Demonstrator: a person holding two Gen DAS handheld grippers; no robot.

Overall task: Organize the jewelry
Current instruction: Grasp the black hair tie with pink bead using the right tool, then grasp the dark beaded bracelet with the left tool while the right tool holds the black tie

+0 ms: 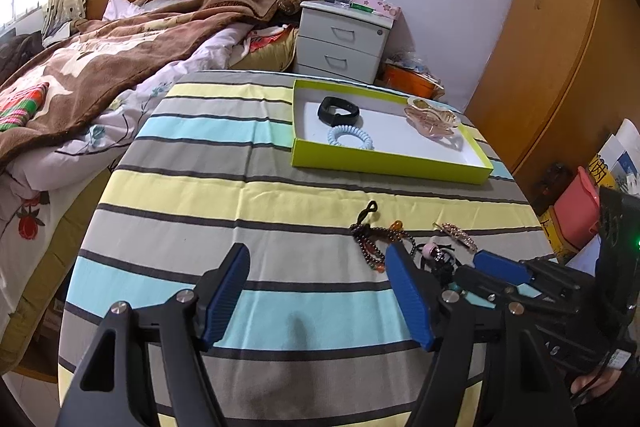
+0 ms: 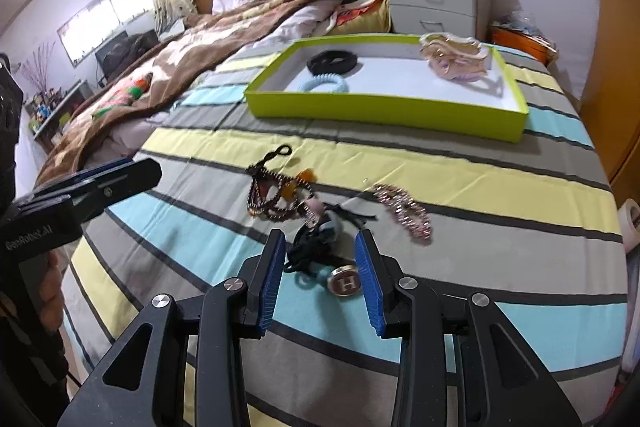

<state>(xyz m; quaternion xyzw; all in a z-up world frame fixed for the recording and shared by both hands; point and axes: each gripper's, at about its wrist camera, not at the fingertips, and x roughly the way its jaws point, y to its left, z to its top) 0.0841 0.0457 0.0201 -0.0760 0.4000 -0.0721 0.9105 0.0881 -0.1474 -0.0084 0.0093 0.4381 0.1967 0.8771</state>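
Note:
A lime-green tray (image 1: 384, 163) (image 2: 380, 109) on the striped cloth holds a black band (image 1: 338, 111) (image 2: 332, 61), a pale blue coil tie (image 1: 350, 138) (image 2: 324, 83) and a pink hair claw (image 1: 432, 119) (image 2: 454, 61). Loose on the cloth lie a dark bead bracelet (image 1: 374, 239) (image 2: 272, 197), a rhinestone clip (image 1: 460, 235) (image 2: 404, 213), black hair ties (image 2: 316, 247) and a round "H" charm (image 2: 346, 282). My right gripper (image 2: 320, 267) is open, its fingers either side of the ties and charm. My left gripper (image 1: 316, 291) is open over bare cloth, left of the pile.
The table (image 1: 200, 187) is round, its edge dropping to a bed (image 1: 80, 75) at the left. A white nightstand (image 1: 344, 39) stands behind. A wooden wardrobe (image 1: 552, 67) is at the right, with boxes (image 1: 580, 203) on the floor.

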